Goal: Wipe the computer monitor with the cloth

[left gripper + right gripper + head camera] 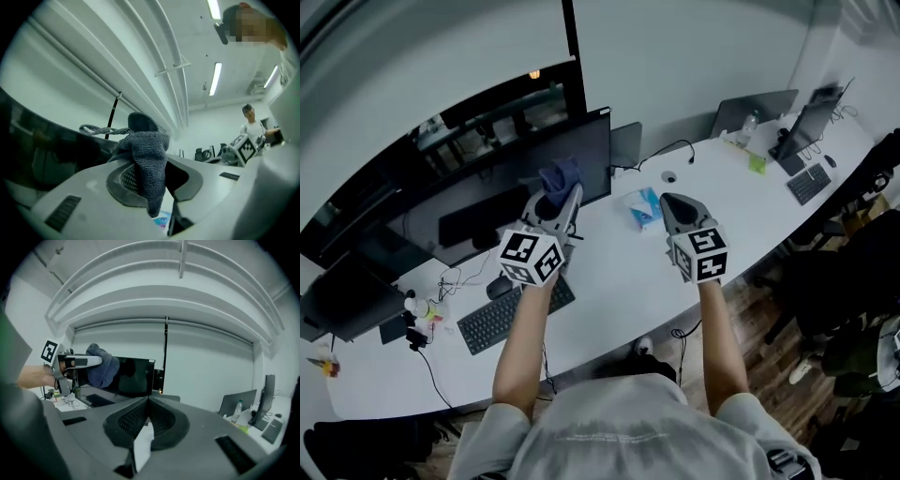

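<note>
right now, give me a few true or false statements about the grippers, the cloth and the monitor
1. The left gripper is shut on the cloth. True.
2. The right gripper holds a second cloth. False: it is shut with nothing in it.
3. The monitor shows a bright picture. False: its screen is dark.
4. A keyboard lies on the desk in front of the monitor. True.

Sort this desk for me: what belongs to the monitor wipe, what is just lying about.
Job: dark blue terry cloth, shut in the left claw; wide black computer monitor.
Lying about: black keyboard; blue-and-white tissue pack; grey laptop; right claw, shut and empty.
</note>
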Available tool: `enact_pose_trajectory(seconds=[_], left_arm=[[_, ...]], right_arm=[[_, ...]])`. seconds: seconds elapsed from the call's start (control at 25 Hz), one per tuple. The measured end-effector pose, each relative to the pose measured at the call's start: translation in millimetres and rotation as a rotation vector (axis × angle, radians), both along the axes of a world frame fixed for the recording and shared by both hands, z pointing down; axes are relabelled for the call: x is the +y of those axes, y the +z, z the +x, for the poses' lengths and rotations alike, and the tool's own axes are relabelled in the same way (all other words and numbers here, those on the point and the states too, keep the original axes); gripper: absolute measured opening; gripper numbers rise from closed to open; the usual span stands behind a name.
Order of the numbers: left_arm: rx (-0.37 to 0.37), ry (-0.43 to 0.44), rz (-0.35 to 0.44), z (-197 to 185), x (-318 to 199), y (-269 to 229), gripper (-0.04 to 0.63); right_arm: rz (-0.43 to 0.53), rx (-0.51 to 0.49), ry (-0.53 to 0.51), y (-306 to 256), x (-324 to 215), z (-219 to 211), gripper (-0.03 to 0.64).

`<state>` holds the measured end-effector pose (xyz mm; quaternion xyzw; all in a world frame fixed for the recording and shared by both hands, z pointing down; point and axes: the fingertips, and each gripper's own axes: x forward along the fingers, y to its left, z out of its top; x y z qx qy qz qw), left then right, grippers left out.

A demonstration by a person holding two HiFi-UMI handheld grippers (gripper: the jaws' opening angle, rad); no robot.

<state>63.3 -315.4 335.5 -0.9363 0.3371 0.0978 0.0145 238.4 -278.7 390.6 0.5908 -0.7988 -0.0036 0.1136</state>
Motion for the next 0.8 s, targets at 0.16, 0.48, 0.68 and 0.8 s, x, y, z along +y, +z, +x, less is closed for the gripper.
enact_pose_trajectory(seconds=[0.16, 0.48, 0.68, 0.8], left_arm=[[-0.165, -0.042, 0.029, -42, 35, 28, 0.075], [-0.281, -0.028, 0.101, -97, 107, 41, 0.075], [-0.327, -0.005, 0.117, -114, 150, 47, 0.075], [-0.350, -0.001, 0.146, -119, 173, 48, 0.075]], right_arm=[[0.024, 0.024, -0.005, 1, 33, -42, 0.002], [0.066, 0.041, 0.030, -7, 107, -96, 0.000], [0.055, 0.058, 0.046, -1, 155, -117, 0.000], [0.062, 0.063, 0.058, 0, 177, -122, 0.000]])
